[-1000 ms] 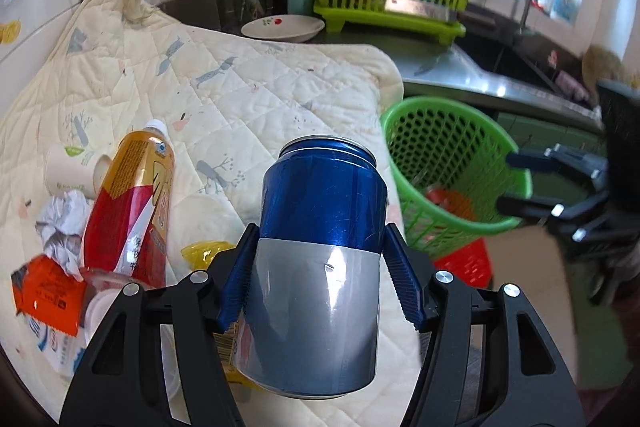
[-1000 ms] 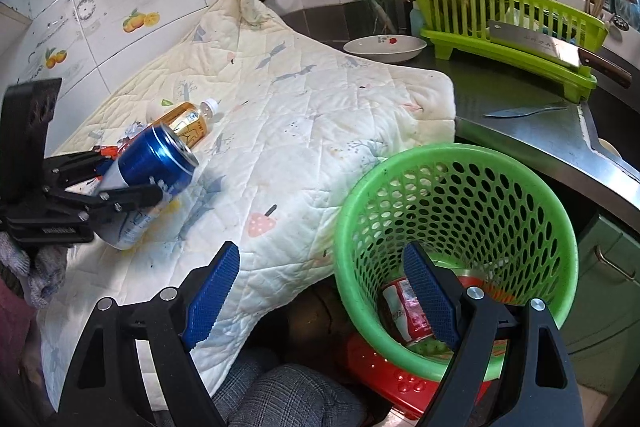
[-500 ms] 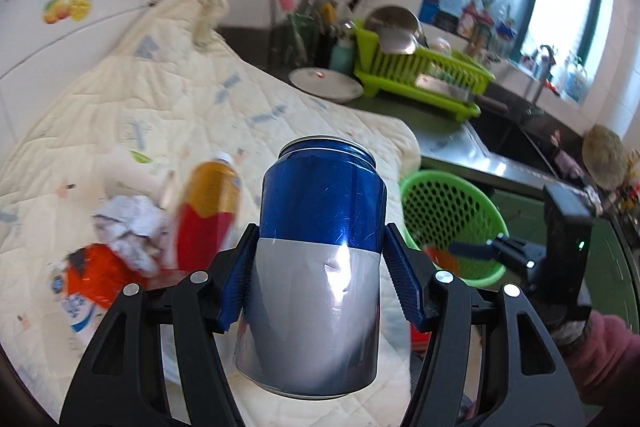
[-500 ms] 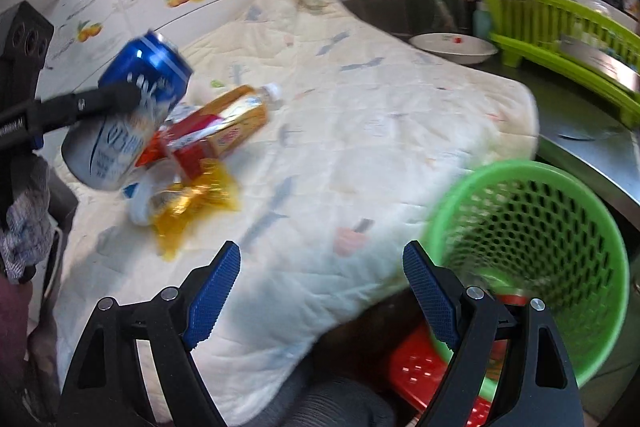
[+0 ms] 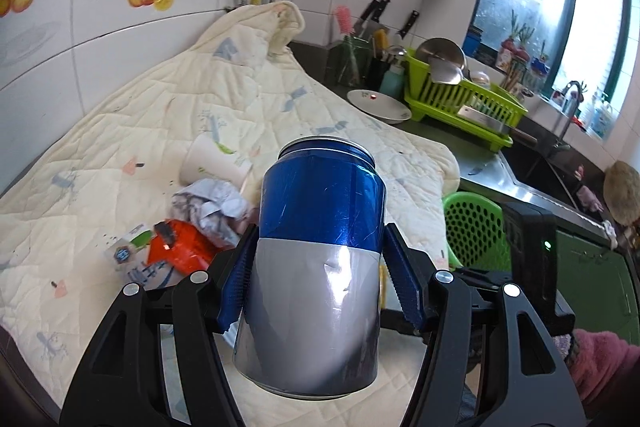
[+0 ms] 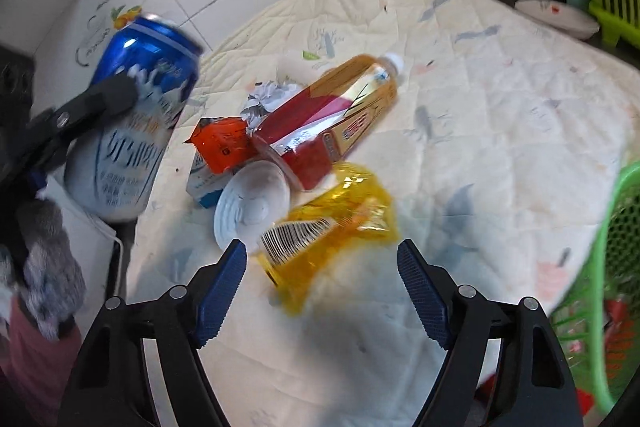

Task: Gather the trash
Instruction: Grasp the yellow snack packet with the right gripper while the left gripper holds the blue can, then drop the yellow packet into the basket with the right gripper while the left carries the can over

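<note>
My left gripper (image 5: 318,277) is shut on a blue and silver can (image 5: 320,259) and holds it up above the quilt; the can also shows in the right wrist view (image 6: 132,131). My right gripper (image 6: 322,287) is open and empty, just in front of a yellow wrapper (image 6: 332,227). Behind the wrapper lie a white lid (image 6: 252,207), a red and amber bottle (image 6: 332,119), an orange packet (image 6: 220,145) and crumpled paper (image 6: 272,95). A white paper cup (image 5: 214,161) lies on the quilt. The green basket (image 6: 608,267) is at the right, holding some trash.
A cream quilt (image 5: 160,131) covers the counter. Behind it are a white plate (image 5: 378,103), a knife holder (image 5: 360,59) and a green dish rack (image 5: 464,99). A sink (image 5: 540,171) lies to the far right. The tiled wall (image 5: 80,7) is on the left.
My left gripper has lifted the can higher and swung left, away from the basket. My right gripper has moved from over the basket to the trash pile on the quilt.
</note>
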